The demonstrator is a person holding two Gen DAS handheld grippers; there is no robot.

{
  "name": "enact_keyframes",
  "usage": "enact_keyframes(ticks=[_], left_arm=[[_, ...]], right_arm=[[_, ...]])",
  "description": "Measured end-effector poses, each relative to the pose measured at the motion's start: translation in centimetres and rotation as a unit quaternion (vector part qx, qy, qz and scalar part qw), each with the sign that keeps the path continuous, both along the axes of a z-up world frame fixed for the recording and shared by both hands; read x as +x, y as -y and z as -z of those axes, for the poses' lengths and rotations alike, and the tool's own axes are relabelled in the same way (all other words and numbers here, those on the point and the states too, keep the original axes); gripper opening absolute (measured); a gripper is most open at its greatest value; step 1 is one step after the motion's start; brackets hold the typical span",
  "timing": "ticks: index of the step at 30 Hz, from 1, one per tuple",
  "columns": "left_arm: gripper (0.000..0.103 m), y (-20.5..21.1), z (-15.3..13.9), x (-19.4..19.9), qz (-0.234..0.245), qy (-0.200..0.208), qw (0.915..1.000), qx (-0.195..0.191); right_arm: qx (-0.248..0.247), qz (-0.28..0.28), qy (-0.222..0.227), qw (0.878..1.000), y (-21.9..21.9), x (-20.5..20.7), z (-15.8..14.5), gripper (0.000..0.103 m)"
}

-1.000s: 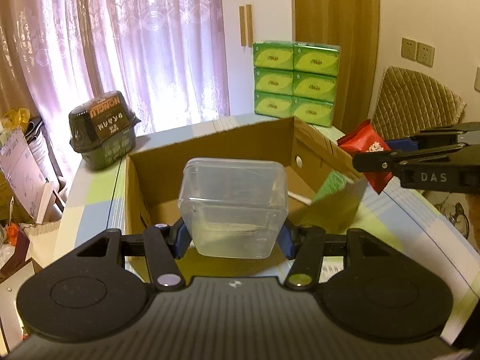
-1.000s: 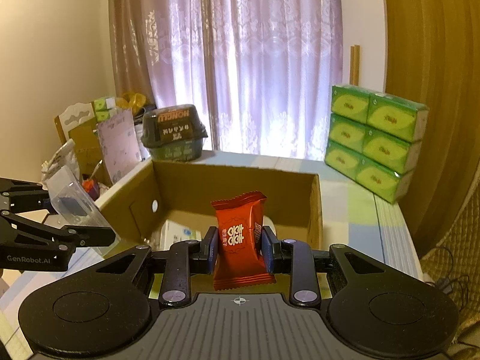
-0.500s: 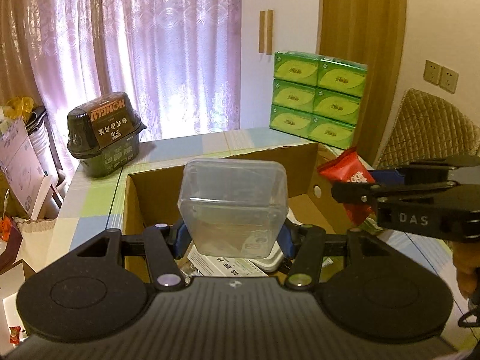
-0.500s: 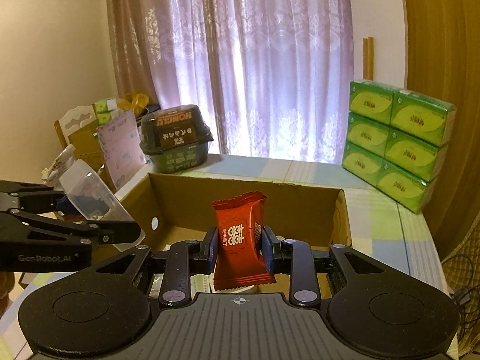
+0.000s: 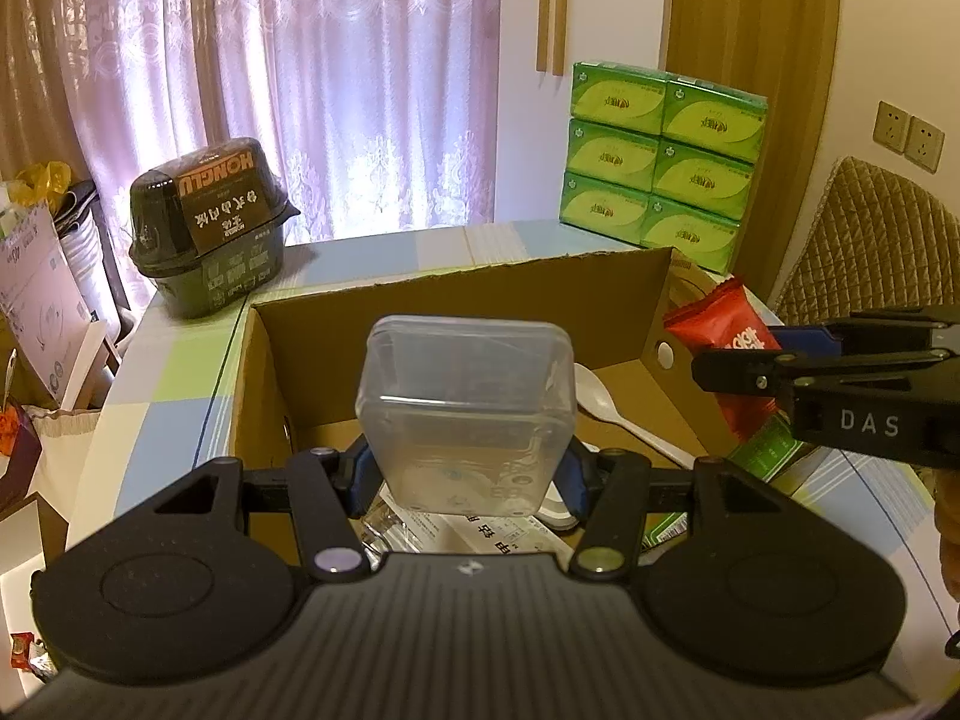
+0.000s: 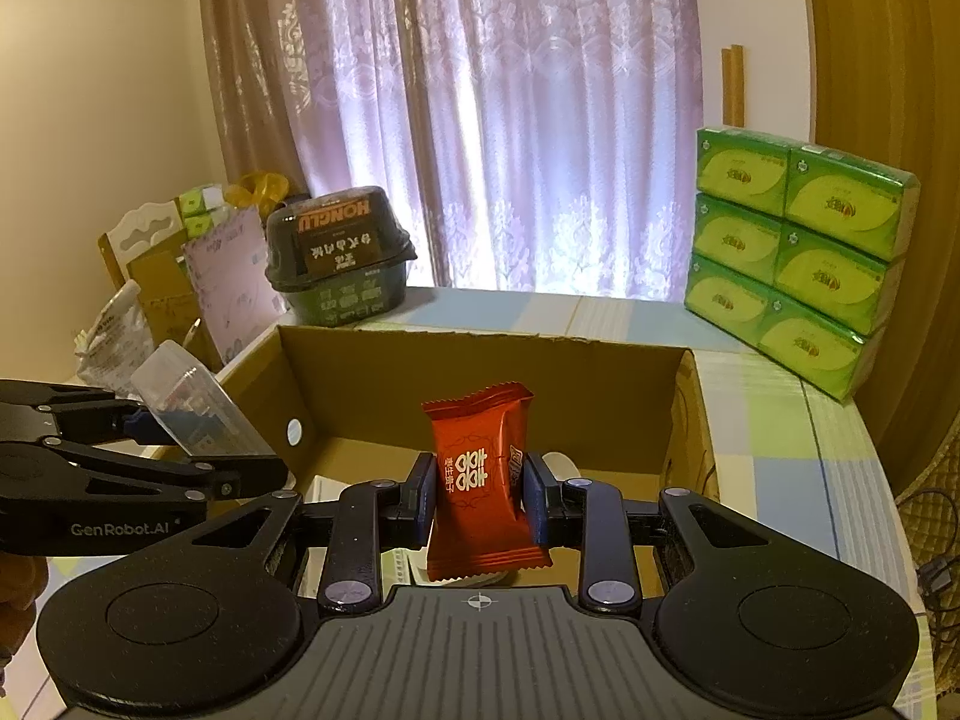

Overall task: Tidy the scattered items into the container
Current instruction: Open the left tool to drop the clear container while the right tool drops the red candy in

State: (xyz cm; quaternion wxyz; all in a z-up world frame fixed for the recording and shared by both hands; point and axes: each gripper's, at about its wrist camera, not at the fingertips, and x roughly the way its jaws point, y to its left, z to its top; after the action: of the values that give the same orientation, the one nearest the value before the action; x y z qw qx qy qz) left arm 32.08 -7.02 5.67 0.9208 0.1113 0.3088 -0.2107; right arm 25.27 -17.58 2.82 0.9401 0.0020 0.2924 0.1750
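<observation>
My left gripper (image 5: pixel 465 483) is shut on a clear plastic tub (image 5: pixel 465 405), held above the near side of an open cardboard box (image 5: pixel 456 285). Inside the box lie a white plastic spoon (image 5: pixel 600 405) and printed packets (image 5: pixel 480 531). My right gripper (image 6: pixel 478 495) is shut on a red candy packet (image 6: pixel 480 480), upright over the same cardboard box (image 6: pixel 480 354). From the left wrist view the red candy packet (image 5: pixel 723 327) and the right gripper (image 5: pixel 744 369) hang over the box's right wall. The left gripper (image 6: pixel 240 468) with the clear tub (image 6: pixel 192 408) shows at the right wrist view's left.
A dark instant-food bowl (image 5: pixel 210 228) stands on the checked tablecloth (image 5: pixel 168 378) beyond the box's left corner. Stacked green tissue packs (image 5: pixel 660 156) stand at the back right, curtains behind. A quilted chair back (image 5: pixel 864 240) is at the right; clutter and cartons (image 6: pixel 162 276) lie off the table's left.
Both grippers have risen and moved in over the box, still holding their items. The box interior with spoon and packets has come into the left wrist view.
</observation>
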Motion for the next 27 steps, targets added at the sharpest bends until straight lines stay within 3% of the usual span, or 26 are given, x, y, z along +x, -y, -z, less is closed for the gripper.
enact_keyframes(ticks=[4,7,21,25,27], left_arm=[[0.052,0.0,0.0,0.2,-0.002,0.001,1.0,0.0],[0.064,-0.1,-0.1,0.3,-0.011,0.005,0.9999,0.0],[0.064,-2.2,0.1,-0.7,-0.026,0.004,0.9996,-0.003],[0.064,-2.9,0.3,-1.0,-0.034,0.002,0.9994,-0.005],[0.064,-3.1,0.3,-1.2,-0.035,0.004,0.9994,-0.004]], right_arm=[[-0.001,-0.001,0.001,1.0,-0.3,0.2,0.0,0.033],[-0.003,-0.003,0.002,1.0,-0.4,0.2,0.0,0.033],[-0.01,-0.004,0.003,1.0,-0.8,0.6,0.0,0.033],[-0.01,-0.008,0.038,0.999,-1.3,0.5,-0.5,0.033],[-0.005,-0.007,0.038,0.999,-1.3,0.9,-0.7,0.041]])
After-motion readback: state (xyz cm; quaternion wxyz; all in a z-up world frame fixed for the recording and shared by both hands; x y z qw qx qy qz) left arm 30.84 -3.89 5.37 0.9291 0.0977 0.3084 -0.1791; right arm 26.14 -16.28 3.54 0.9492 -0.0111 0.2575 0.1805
